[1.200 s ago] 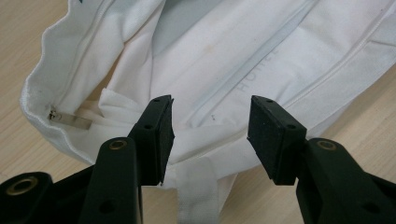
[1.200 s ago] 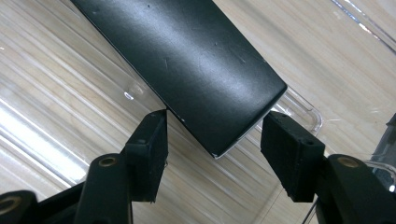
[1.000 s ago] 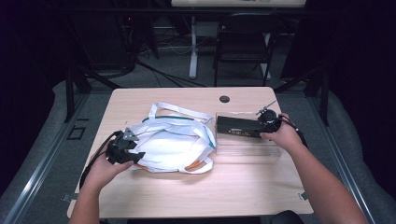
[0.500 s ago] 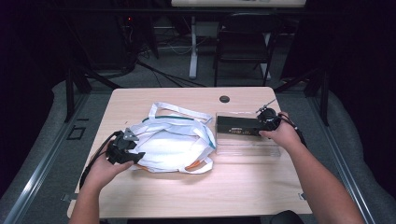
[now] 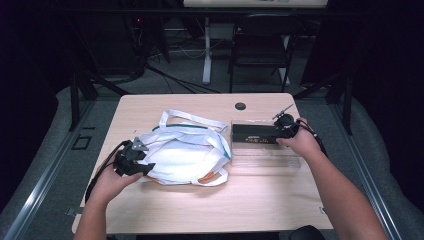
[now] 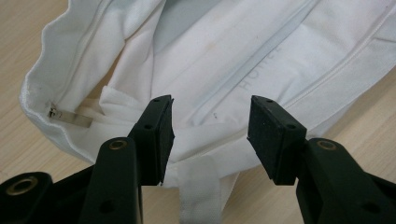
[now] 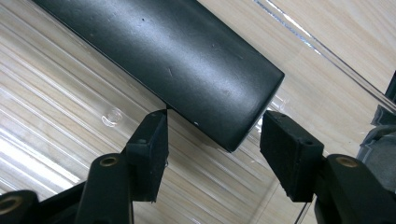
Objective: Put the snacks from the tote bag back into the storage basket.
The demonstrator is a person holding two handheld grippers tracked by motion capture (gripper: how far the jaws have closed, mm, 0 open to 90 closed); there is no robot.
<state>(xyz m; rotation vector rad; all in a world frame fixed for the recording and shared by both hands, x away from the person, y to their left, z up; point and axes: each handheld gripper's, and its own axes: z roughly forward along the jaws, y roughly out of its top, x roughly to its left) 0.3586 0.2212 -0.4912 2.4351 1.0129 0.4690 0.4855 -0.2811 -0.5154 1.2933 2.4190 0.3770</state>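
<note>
The person sat at a light wooden table (image 5: pixel 200 200) with a tool in each hand. The left tool (image 5: pixel 131 159) rested at the near left edge of a white cloth bag (image 5: pixel 185 157) that lay flat in the middle of the table, its handles spread toward the far side. In the left gripper view its jaws stood spread, with the bag's hem and a strip of its strap (image 6: pixel 201 196) lying between them, and the pads did not press on the cloth. A small metal zip pull (image 6: pixel 70 116) showed just inside the bag's mouth, to the left of the jaws.

The right tool (image 5: pixel 285 125) was at the right end of a long black box (image 5: pixel 252 134), which lay in a clear plastic tray (image 5: pixel 265 157) just to the right of the bag. In the right gripper view the jaws were spread to either side of the box's end (image 7: pixel 243 116); the pads looked close to it, but neither seemed to bite yet.

The step in hand looked like getting a hold on both things: the bag's mouth on one side, the box on the other, most likely so the box could go into the bag. Next, the right tool would need to close firmly on the end of the box before lifting, since the smooth dark surface might slip or swing from a hold at one end. The left tool would need to pinch the upper layer of cloth alone and raise it, so the mouth opened instead of the whole bag dragging.
</note>
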